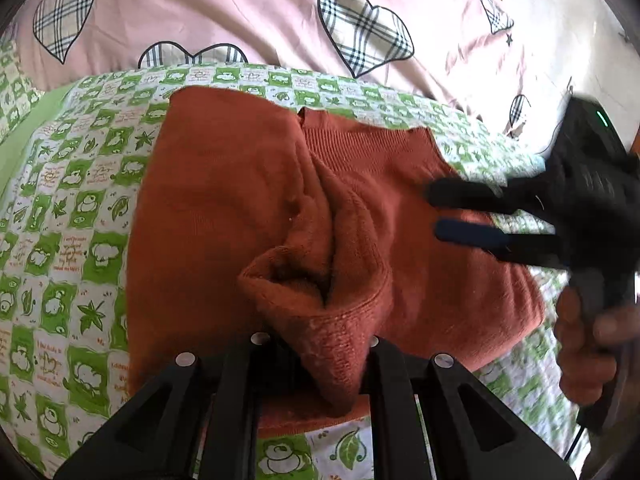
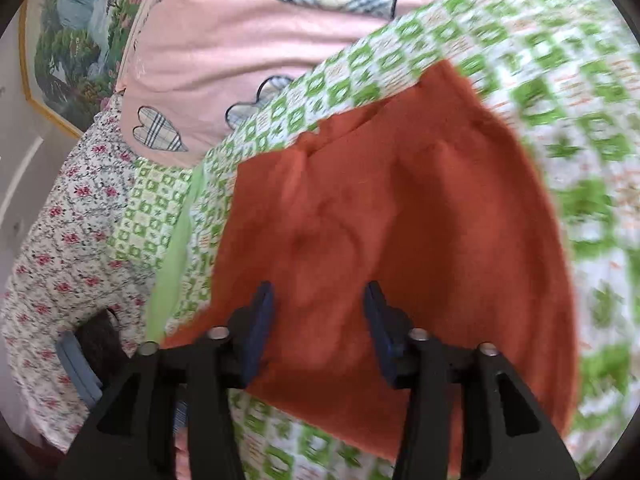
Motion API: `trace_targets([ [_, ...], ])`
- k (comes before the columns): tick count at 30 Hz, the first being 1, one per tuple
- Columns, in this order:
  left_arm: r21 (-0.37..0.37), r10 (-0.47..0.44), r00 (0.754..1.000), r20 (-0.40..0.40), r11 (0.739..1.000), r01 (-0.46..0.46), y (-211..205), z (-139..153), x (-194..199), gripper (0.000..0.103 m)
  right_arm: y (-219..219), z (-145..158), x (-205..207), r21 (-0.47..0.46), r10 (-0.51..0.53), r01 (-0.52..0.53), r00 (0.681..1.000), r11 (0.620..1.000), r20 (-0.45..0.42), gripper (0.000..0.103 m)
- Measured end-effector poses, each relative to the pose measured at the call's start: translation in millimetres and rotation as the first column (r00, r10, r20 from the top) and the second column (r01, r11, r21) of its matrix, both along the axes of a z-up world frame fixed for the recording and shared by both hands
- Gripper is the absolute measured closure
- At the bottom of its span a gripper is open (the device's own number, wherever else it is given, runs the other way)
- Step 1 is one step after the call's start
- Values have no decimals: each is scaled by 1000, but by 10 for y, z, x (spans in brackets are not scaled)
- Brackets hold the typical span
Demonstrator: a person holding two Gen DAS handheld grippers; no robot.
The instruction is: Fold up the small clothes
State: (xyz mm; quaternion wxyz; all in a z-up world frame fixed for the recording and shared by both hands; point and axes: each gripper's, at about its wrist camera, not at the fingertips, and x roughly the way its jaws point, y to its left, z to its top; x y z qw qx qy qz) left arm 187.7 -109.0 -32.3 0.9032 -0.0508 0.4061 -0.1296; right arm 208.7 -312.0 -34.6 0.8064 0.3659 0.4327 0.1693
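Rust-orange knitted sweater (image 1: 224, 208) is lying half-folded on the bed; left gripper (image 1: 320, 364) is pinching its cuff at six o'clock, right gripper (image 2: 318, 320) is hovering, fingers apart.

Fuzzy knit sweater (image 1: 224, 208), matt.

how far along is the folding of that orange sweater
Partly done: the rust-orange sweater lies on the green checked sheet with one side already folded in over the body. In hand: the left tool is shut on a bunched sleeve cuff, lifting it. The right tool hangs open above the sweater, gripping nothing. Left: lay that sleeve down and fold the body.
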Motion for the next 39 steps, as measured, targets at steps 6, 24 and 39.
trace_targets([
  [6, 9, -13, 1000, 13, 1000, 13, 76, 77, -55, 93, 421, -102, 576, 13, 91, -91, 996, 996, -15, 42],
  [24, -143, -262, 965, 2, 955, 260, -1024, 378, 77, 92, -382, 454, 349, -268, 116, -96, 992, 959, 59, 86],
  [39, -181, -314, 944, -103, 939, 293, -1310, -17, 124, 72, -719, -24, 182, -332, 90, -73, 995, 940, 35, 86],
])
